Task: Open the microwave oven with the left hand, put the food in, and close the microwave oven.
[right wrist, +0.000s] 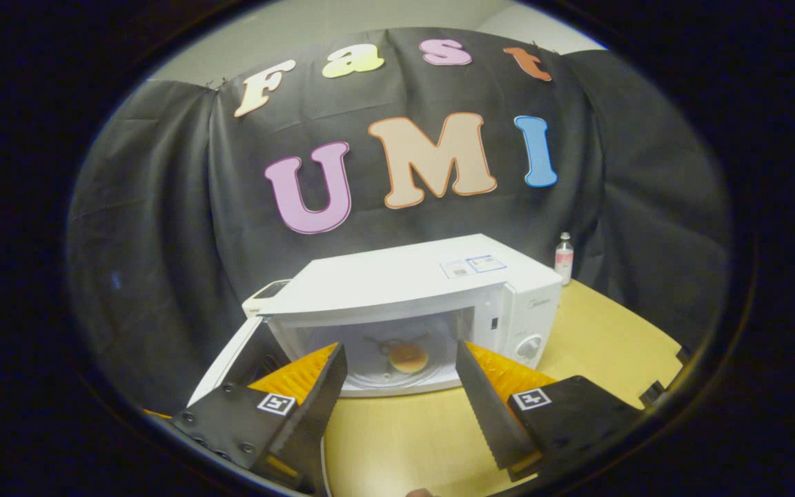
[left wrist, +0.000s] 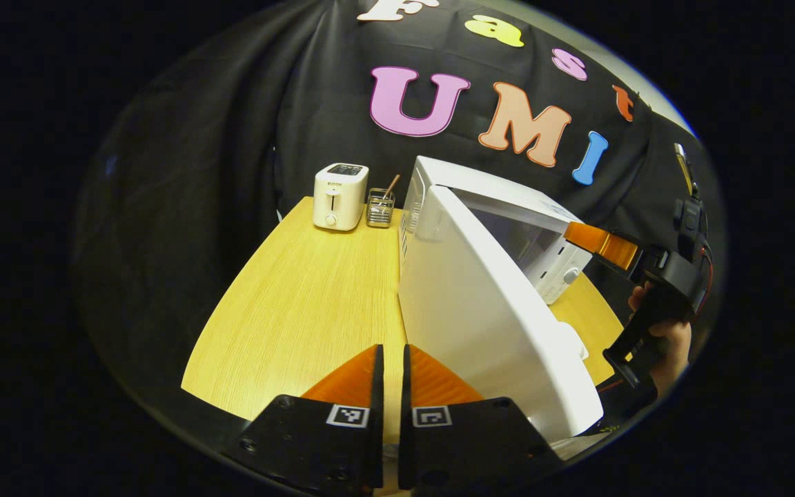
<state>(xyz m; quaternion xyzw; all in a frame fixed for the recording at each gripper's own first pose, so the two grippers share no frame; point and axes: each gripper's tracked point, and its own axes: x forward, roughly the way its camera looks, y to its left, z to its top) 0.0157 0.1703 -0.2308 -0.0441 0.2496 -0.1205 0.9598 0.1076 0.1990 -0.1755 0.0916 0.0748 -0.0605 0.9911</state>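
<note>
At center frame in the right gripper view, the microwave (right wrist: pixel 411 290) stands open, a bun (right wrist: pixel 408 358) inside. The right gripper (right wrist: pixel 397 393) hangs spread, empty – food delivered. The left gripper (left wrist: pixel 392 386), pinched closed on nothing, sits beside the door (left wrist: pixel 487 310), probably to push it closed.

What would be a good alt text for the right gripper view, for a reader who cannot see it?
A white microwave oven stands on a wooden table, its door swung open to the left and a round bun resting inside. The right gripper, open and empty, frames the opening from in front.
</note>
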